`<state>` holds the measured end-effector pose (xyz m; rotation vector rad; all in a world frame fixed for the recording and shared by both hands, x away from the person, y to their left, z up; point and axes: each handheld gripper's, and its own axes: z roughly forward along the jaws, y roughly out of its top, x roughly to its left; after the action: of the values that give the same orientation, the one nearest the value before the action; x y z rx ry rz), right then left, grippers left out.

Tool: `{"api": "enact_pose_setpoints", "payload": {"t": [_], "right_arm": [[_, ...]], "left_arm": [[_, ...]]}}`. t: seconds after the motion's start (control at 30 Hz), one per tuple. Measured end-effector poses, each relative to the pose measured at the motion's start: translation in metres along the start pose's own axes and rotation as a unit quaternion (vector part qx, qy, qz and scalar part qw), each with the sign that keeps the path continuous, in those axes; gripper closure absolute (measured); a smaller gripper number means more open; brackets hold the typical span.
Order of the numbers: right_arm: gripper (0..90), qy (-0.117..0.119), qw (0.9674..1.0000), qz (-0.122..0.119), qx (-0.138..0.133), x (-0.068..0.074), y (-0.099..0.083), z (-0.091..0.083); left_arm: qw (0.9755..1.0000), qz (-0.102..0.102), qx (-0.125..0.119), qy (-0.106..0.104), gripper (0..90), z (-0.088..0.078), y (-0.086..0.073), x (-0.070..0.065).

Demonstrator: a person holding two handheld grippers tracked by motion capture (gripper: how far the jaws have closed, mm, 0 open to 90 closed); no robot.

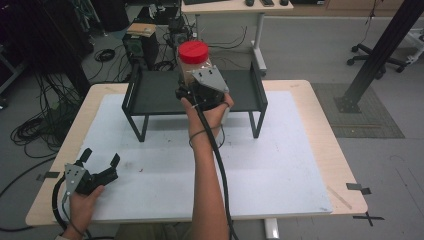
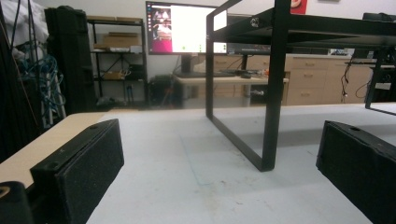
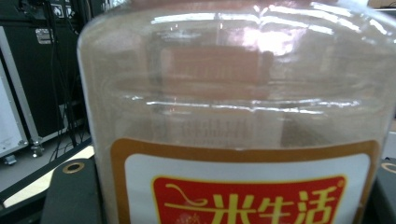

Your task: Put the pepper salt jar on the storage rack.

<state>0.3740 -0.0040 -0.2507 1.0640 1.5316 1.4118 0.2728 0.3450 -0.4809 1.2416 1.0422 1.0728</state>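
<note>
Right tool [image 1: 192, 82] holds jar [image 1: 192, 62] upright, red lid up.

We hold two black grippers: the left gripper [image 1: 100, 161] and the right gripper [image 1: 200, 92] each carry a grey three-cornered plate on top and trail a thick black cable. Our forearms are bare, without sleeves. In the left gripper view our jaws wear coarse black foam pads [image 2: 91, 172].

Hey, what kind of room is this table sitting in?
Probably a lab or workshop: cables lie coiled on the floor, a lit monitor stands on a desk behind, and shelving holds cardboard boxes.
</note>
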Motion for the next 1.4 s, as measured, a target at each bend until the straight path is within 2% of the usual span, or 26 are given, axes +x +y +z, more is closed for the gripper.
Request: {"api": "enact_pose_setpoints", "payload": {"t": [0.53,0.77,1.03,1.4], "right_arm": [[25.3,-0.007,0.9998,0.016,-0.002,0.001,0.003,0.023],[25.2,-0.017,0.9997,0.017,-0.005,0.004,0.003,0.036],[25.2,-0.043,0.9991,0.007,-0.002,0.010,0.005,0.053],[25.1,-0.056,0.9983,0.019,-0.003,0.009,0.005,0.074]], "left_arm": [[1.0000,0.000,0.000,0.000,1.1,0.000,0.000,0.000],[1.0000,-0.002,0.001,0.000,1.1,0.000,0.000,0.000],[1.0000,-0.003,0.000,0.000,1.1,0.000,0.000,0.000],[1.0000,-0.001,0.003,-0.002,1.2,0.000,0.000,0.000]]}}
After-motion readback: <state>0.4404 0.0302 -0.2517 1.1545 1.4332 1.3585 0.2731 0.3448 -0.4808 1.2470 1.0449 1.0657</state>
